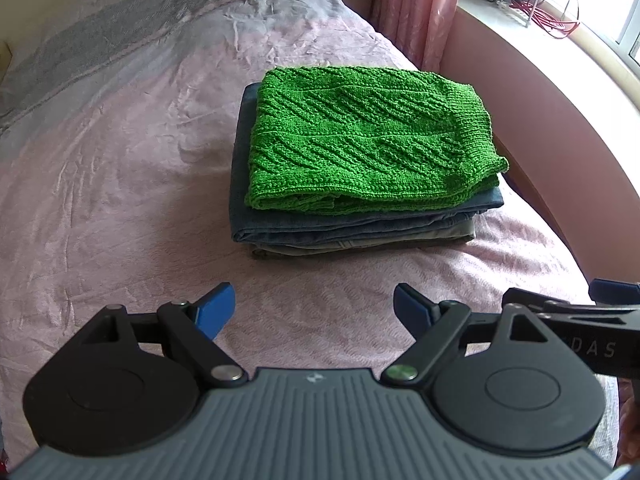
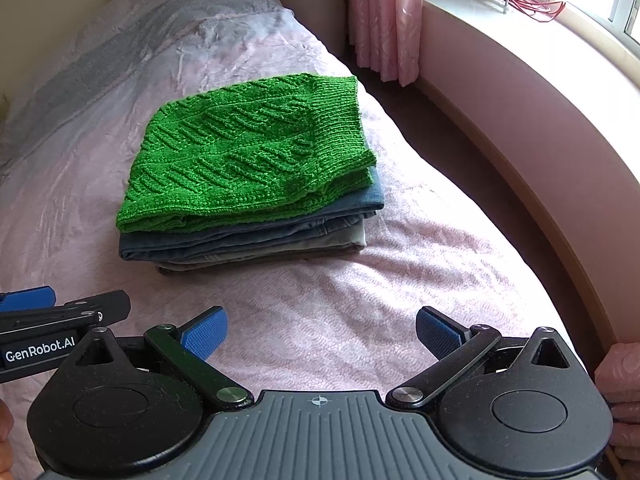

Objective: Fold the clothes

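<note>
Both jaws are spread wide and hold nothing: my left gripper (image 1: 314, 306) and right gripper (image 2: 322, 330) hover side by side over the pink bedspread (image 1: 120, 208). Ahead of them lies the folded green knit sweater (image 1: 360, 136), stacked on folded jeans (image 1: 320, 230).

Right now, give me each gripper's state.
Left gripper: open, holding nothing.
Right gripper: open, holding nothing.
</note>
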A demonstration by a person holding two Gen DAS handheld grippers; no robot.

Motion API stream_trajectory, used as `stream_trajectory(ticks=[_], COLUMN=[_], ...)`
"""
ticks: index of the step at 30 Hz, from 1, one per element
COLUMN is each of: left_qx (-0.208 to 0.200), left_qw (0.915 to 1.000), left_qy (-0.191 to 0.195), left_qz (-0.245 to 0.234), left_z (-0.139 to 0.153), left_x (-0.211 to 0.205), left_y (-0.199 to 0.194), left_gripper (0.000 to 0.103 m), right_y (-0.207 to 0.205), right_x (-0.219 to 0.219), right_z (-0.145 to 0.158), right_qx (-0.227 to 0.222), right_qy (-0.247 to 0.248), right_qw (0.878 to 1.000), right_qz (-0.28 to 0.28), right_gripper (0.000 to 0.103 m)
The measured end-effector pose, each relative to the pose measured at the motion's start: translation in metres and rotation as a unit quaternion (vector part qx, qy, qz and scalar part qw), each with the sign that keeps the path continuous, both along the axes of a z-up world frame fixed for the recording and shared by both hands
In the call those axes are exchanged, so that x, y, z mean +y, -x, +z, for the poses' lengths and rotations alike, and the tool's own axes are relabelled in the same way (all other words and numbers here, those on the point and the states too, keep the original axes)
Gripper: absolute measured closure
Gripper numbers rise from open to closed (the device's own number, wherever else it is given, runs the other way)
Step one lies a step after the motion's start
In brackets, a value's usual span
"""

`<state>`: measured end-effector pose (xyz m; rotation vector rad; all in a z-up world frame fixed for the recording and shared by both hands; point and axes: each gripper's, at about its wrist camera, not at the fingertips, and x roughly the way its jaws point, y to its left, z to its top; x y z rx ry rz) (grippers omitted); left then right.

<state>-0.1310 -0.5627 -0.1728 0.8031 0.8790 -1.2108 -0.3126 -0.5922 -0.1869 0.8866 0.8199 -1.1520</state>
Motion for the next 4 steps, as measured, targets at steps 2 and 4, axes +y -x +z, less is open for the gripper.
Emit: stream_trajectory(ticks=[2, 4], left_qx=[-0.001, 0.0], left_qw=[1.0, 1.0], left_qy=[0.001, -0.001], left_qz=[0.001, 0.002], left_z=[-0.0006, 0.0001], left_x=[-0.0015, -0.0027], left_y=[0.0021, 0.0042], left_gripper=[0.019, 0.019], right_y=[0.0027, 0.0053], right_x=[-0.0014, -0.0031], right_z=[0.001, 0.0025], right_qx=[-0.002, -0.005], right_qy=[0.001, 0.002], right_qw=[1.0, 1.0], right_qz=[-0.001, -0.001], right_gripper=[0.001, 0.001])
